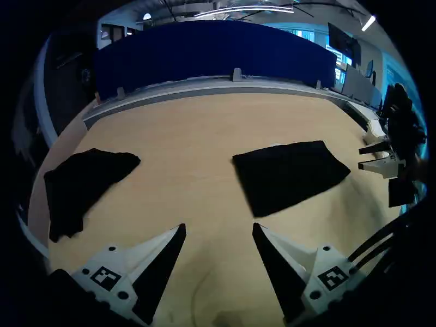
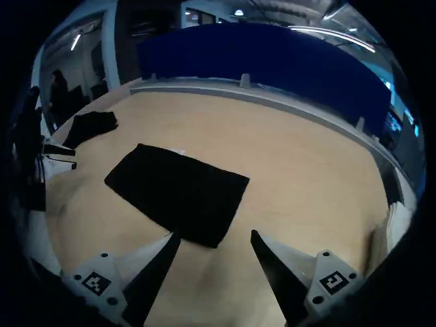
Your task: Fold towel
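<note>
Pale wooden table (image 1: 191, 131) spreads before a blue partition (image 1: 212, 54). From the left gripper view, we see our left gripper (image 1: 218, 226) spread, holding nothing; the black towel (image 1: 289, 174) lies flat ahead to its right, a rumpled black cloth (image 1: 82, 185) to its left. From the right gripper view, our right gripper (image 2: 215, 233) gapes too, the towel just ahead, slightly left.

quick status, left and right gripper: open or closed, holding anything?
Left gripper: open, holding nothing.
Right gripper: open, holding nothing; black towel lies just ahead.
</note>
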### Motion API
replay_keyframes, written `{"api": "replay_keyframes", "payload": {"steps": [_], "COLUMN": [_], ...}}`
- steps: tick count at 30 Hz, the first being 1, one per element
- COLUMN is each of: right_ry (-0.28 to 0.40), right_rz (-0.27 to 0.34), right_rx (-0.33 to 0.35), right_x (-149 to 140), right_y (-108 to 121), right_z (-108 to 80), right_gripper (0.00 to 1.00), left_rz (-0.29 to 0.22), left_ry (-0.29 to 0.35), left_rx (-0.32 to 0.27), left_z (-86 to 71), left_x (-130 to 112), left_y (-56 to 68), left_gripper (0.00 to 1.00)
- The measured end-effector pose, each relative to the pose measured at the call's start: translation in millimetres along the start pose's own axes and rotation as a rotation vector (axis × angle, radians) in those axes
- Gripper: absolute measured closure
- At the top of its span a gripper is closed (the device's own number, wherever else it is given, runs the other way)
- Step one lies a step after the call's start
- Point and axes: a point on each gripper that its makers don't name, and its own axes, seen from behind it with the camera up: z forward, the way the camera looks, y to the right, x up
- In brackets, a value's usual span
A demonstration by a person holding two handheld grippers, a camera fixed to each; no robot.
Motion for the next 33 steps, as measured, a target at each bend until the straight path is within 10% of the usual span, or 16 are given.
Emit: {"api": "replay_keyframes", "payload": {"steps": [9, 33], "right_ry": [-0.064, -0.147], "right_rz": [-0.148, -0.133], "right_rx": [0.061, 0.093], "right_x": [-15, -45], "right_y": [-8, 4], "right_z": [9.5, 41.7], "right_gripper": [0.00, 0.46], "left_rz": [-0.022, -0.055], "left_ry": [-0.003, -0.035], "left_rx": [0.032, 0.076], "left_z": [-23.2, -55.1], "left_x": [-16, -51], "left_y": [-5.0, -9.8], "left_gripper": [0.10, 0.10]}}
